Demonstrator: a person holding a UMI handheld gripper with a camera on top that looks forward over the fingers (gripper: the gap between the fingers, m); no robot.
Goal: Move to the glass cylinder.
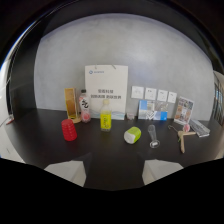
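A small clear glass cylinder (pixel 153 136) stands upright on the dark table (pixel 40 135), well beyond my fingers and a little to the right of the gap between them. Just left of it a lime-green cup (pixel 132 134) lies on its side. My gripper (pixel 112 173) is open, its two pale fingertips (pixel 65 172) wide apart low over the table's near edge. Nothing is between them.
Beyond the fingers stand a red ridged cylinder (pixel 69 129), a yellow bottle (pixel 105 119), a tall amber box (pixel 70 104) and a small white-labelled bottle (pixel 85 109). A white paper bag (pixel 106 91) leans on the grey wall. Right of the cylinder lie a wooden tool (pixel 184 138) and a picture card (pixel 183 110).
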